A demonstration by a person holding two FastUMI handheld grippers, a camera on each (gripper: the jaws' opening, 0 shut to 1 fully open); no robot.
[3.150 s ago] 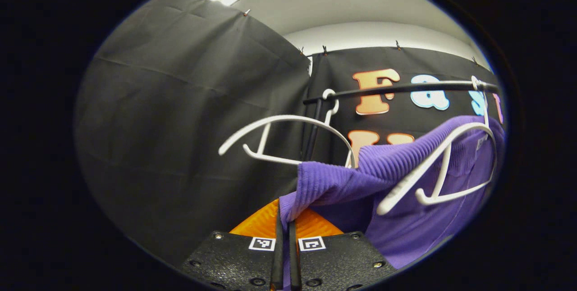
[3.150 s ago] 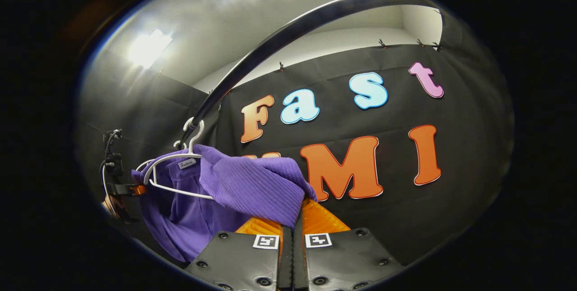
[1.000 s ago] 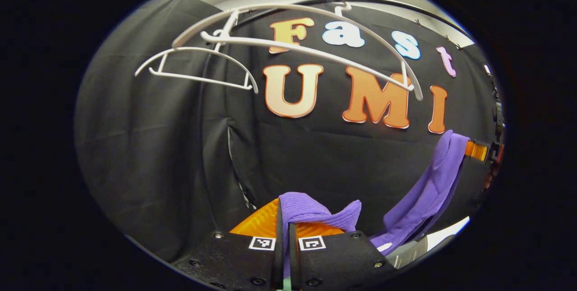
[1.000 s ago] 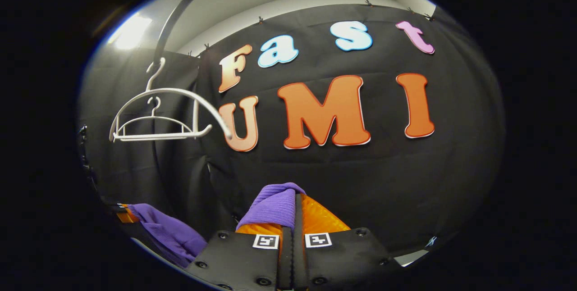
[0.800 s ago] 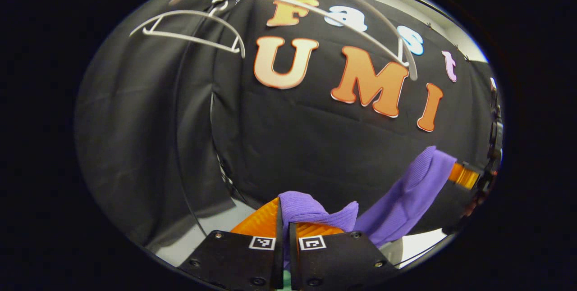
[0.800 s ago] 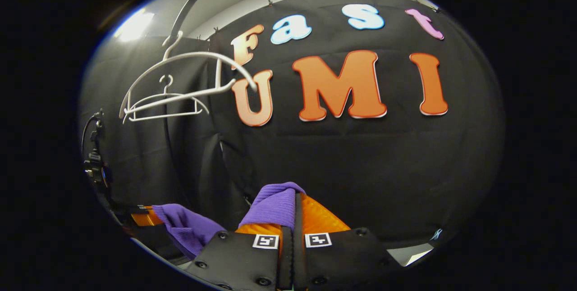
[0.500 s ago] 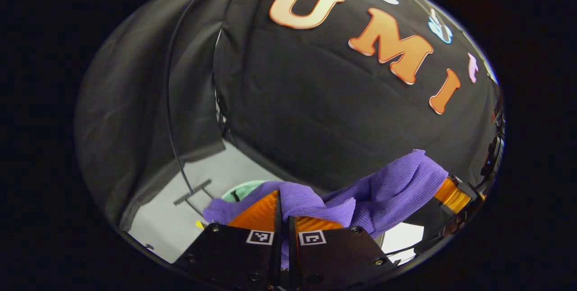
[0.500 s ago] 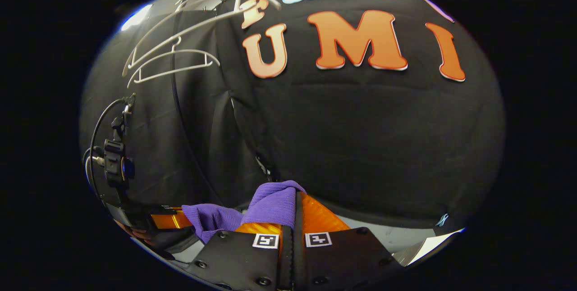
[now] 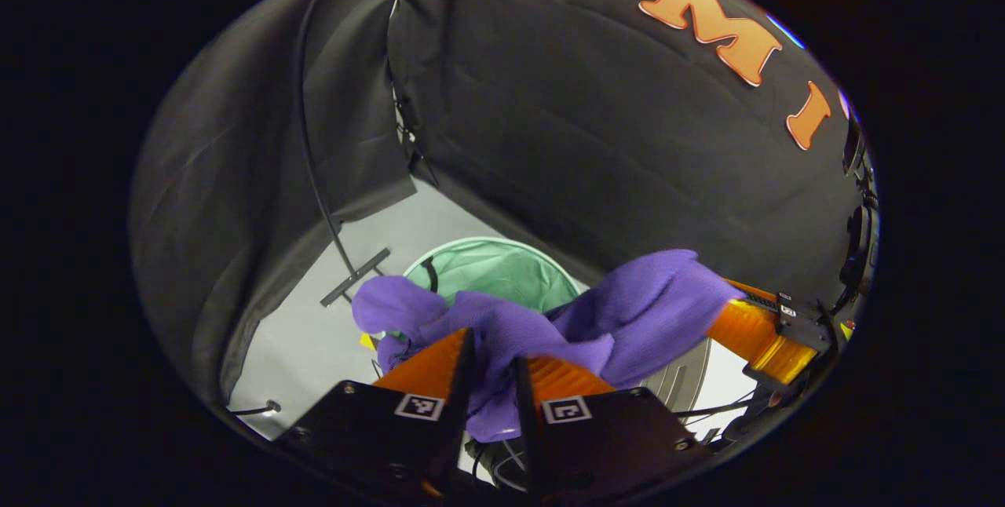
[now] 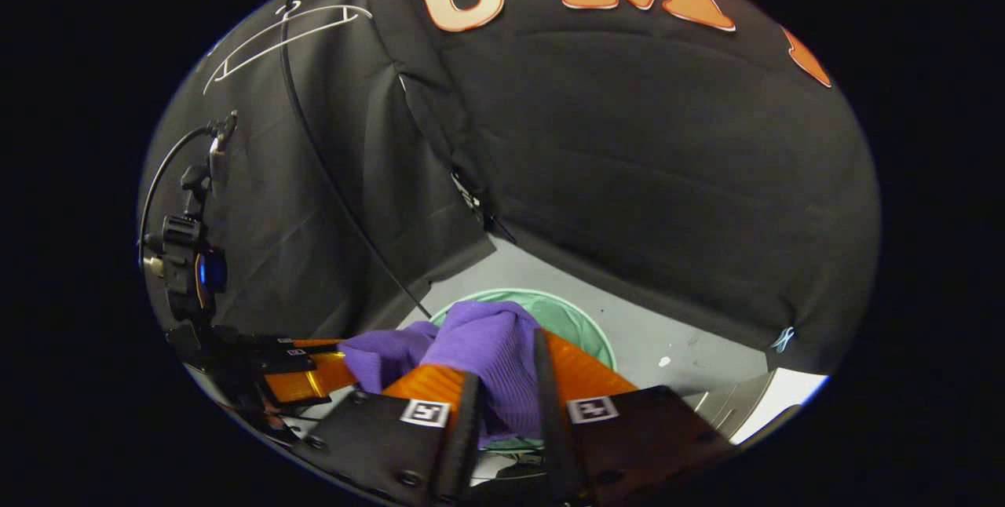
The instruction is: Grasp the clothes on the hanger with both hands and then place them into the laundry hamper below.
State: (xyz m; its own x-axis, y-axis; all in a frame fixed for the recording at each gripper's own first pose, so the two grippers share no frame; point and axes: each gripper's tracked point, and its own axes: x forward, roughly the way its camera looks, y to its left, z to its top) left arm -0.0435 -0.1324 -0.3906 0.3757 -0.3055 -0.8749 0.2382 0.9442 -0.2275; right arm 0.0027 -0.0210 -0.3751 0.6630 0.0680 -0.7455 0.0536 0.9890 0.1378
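Observation:
The purple ribbed garment (image 9: 628, 319) hangs bunched just above the round green laundry hamper (image 9: 502, 271) on the floor. In the left gripper view my left gripper (image 9: 491, 350) has its fingers parted, with a fold of the garment lying loose in the gap. Farther right in that view, the right gripper (image 9: 765, 330) reaches into the other end of the cloth. In the right gripper view my right gripper (image 10: 506, 362) is also parted around the garment (image 10: 487, 350), above the hamper (image 10: 581, 326). The left gripper (image 10: 306, 373) is at the lower left.
Two bare white hangers (image 10: 275, 36) hang high at the upper left. The rack's thin dark pole (image 9: 314, 162) runs down to a flat foot (image 9: 355, 277) beside the hamper. The pale floor (image 9: 314, 342) surrounds the hamper, closed in by black cloth walls.
Both grippers came down from the hanger with the garment and tilted toward the floor, bringing the hamper into view. The gaps between both pairs of fingers have widened around the cloth.

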